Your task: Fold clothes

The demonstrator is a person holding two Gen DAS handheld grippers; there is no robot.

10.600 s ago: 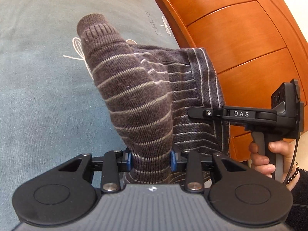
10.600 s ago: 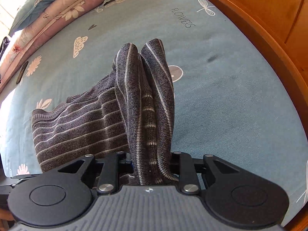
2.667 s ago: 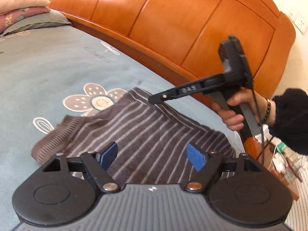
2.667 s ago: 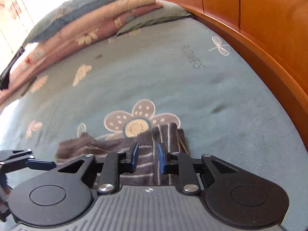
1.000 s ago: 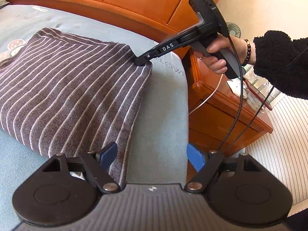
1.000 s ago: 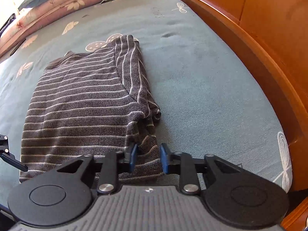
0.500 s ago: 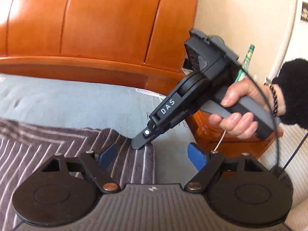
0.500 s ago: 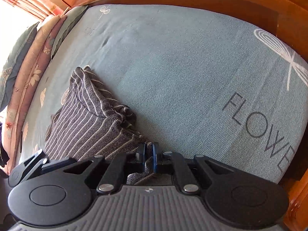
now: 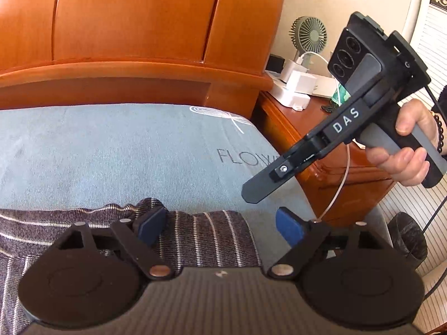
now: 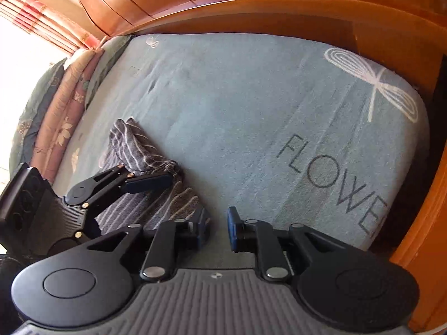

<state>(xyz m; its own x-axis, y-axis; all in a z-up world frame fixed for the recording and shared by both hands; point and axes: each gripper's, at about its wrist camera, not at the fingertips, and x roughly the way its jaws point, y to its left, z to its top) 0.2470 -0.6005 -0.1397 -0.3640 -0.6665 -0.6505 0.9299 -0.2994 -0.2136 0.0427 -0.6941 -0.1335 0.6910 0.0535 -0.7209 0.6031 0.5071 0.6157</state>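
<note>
A dark grey sweater with thin pale stripes lies folded on the blue-grey bedsheet, near the bed's corner. My left gripper stands open low over the sweater's edge, which bunches between its blue pads without being pinched. My right gripper is open with only sheet in its gap; the sweater ends just left of its left pad. In the left wrist view the right gripper hangs above the sheet, held by a hand. A left gripper finger rests across the sweater.
An orange wooden headboard runs along the far side. Beside the bed is a nightstand with a small fan, white chargers and a cable. A dark bin stands on the floor. Pillows are stacked at the bed's far end.
My right gripper, shut on the sweater's corner half a second ago, has opened and lifted off it. The left gripper stayed open and sank closer to the sweater's edge.
</note>
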